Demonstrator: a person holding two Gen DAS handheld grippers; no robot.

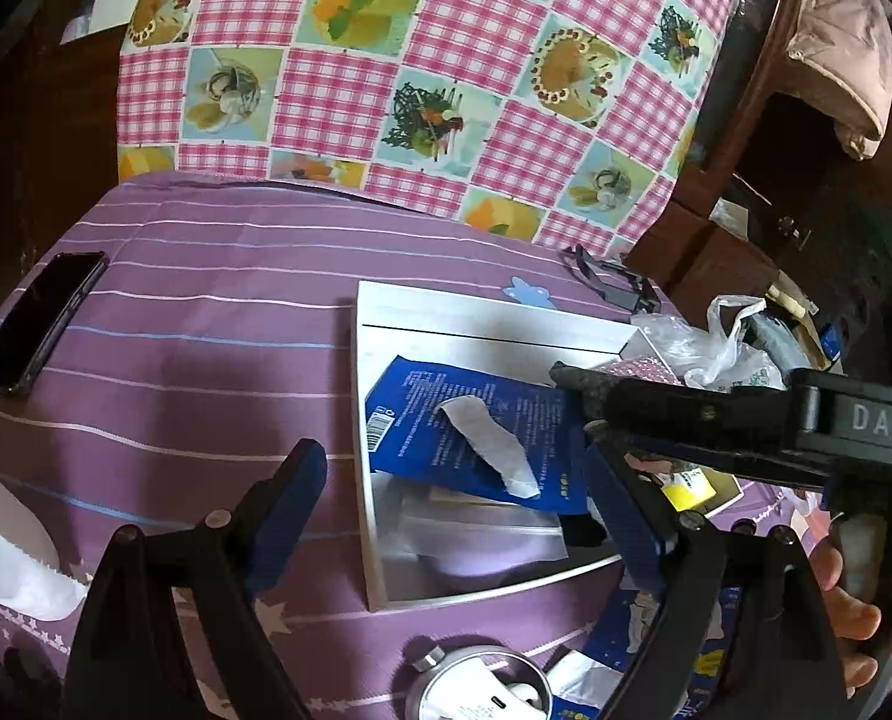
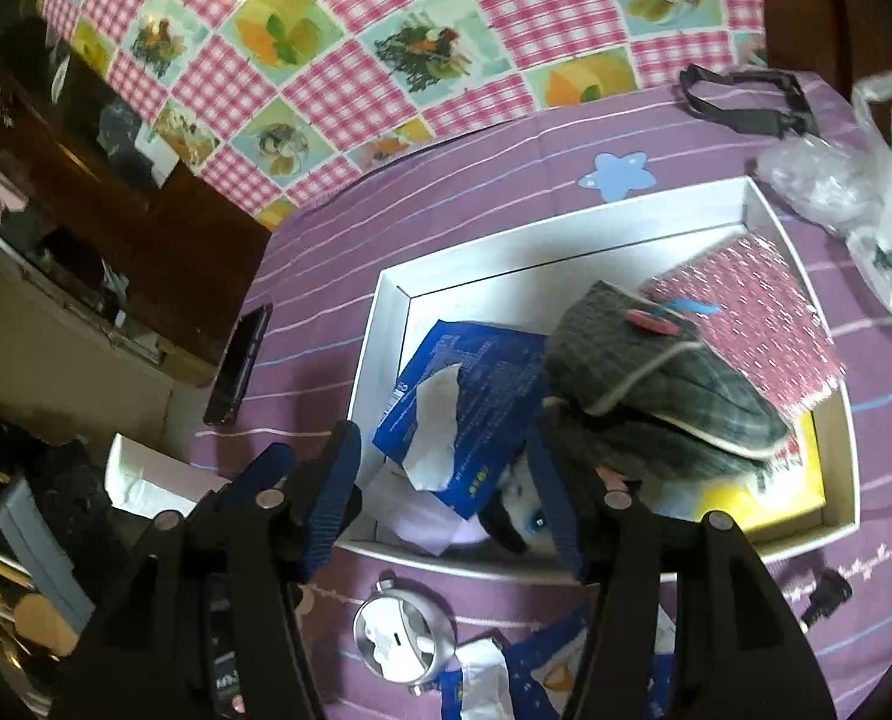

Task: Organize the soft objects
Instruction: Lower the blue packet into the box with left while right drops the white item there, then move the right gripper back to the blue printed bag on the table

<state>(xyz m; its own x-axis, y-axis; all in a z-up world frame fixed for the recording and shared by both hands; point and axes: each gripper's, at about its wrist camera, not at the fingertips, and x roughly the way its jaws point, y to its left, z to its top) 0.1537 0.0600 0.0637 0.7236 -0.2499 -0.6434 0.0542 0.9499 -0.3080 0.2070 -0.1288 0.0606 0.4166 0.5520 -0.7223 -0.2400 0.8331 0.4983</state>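
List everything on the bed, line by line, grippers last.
box: one, white, open, on the purple striped sheet
tissue pack: one, blue, inside box
plaid cloth item: one, grey-green, inside box, over pink dotted pouch
phone: one, black, left of box
plastic bag: one, clear, right of box
black strap: one, behind box
left gripper: open
right gripper: open, above box
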